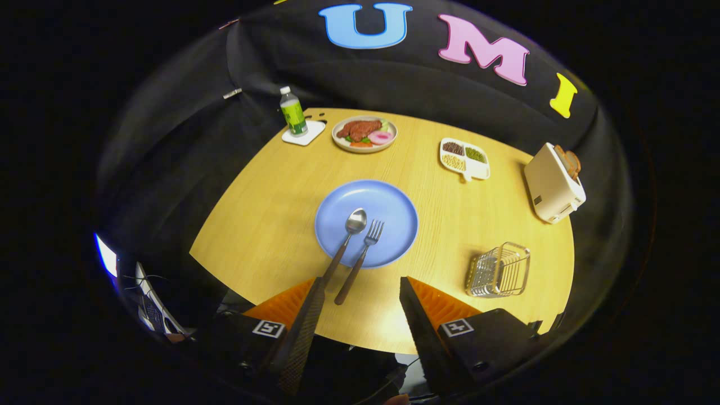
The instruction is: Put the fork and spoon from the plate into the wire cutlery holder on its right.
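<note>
On my tabletop: 1 spoon and 1 fork (side by side) on 1 plate, 1 wire holder right; my tongs hover wide, empty, just short of the handles.

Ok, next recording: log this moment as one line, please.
phase: approach | gripper: open, holding nothing, above table edge | steel spoon and steel fork: on round blue plate, handles toward fingers | wire cutlery holder: empty, right of plate
</note>
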The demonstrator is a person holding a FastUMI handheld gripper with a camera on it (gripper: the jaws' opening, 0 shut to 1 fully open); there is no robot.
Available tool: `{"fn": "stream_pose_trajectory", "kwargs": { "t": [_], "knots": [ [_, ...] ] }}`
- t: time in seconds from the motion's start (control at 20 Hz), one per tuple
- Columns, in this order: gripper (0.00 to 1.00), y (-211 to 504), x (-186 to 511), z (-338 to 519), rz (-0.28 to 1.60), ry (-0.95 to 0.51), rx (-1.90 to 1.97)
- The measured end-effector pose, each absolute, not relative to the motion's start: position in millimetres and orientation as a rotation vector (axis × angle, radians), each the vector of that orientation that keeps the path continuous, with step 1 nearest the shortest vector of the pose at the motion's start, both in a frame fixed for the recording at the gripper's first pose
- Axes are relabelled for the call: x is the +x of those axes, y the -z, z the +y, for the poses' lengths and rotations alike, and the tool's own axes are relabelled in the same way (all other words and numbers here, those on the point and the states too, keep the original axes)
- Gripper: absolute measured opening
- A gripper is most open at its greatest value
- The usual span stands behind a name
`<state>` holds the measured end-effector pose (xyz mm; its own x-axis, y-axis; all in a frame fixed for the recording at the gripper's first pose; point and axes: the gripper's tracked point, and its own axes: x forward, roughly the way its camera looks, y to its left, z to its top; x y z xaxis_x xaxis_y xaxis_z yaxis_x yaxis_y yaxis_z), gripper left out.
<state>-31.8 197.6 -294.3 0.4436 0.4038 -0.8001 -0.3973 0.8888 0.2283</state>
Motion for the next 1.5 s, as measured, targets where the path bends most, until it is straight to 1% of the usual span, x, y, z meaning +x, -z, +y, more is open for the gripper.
{"fn": "stream_pose_trajectory", "kwargs": {
  "t": [0.05,0.1,0.15,0.3,0.35,0.4,0.45,0.6,0.8,0.85,0.9,1.0,1.4,1.5],
  "knots": [
    [0.76,307.0,-31.6,203.1,1.023,-0.500,0.007],
    [0.73,318.4,-30.1,207.2,1.049,-0.497,0.008],
    [0.71,330.4,-29.4,210.4,1.079,-0.495,0.007],
    [0.71,363.4,-27.6,219.4,1.156,-0.481,0.011],
    [0.69,374.5,-27.7,222.4,1.178,-0.471,0.017],
    [0.65,383.1,-26.6,224.0,1.197,-0.457,0.023],
    [0.59,388.2,-25.1,226.5,1.209,-0.443,0.042],
    [0.57,403.7,-22.8,234.8,1.258,-0.416,0.089],
    [0.30,420.9,-26.2,233.9,1.317,-0.382,0.100],
    [0.20,420.7,-22.8,233.2,1.306,-0.377,0.105],
    [0.16,417.9,-20.4,231.9,1.292,-0.386,0.112],
    [0.12,410.6,-17.7,226.4,1.264,-0.382,0.118],
    [0.12,379.8,4.8,203.6,1.186,-0.357,0.234],
    [0.08,372.5,11.6,199.2,1.164,-0.350,0.258]
  ]
}}
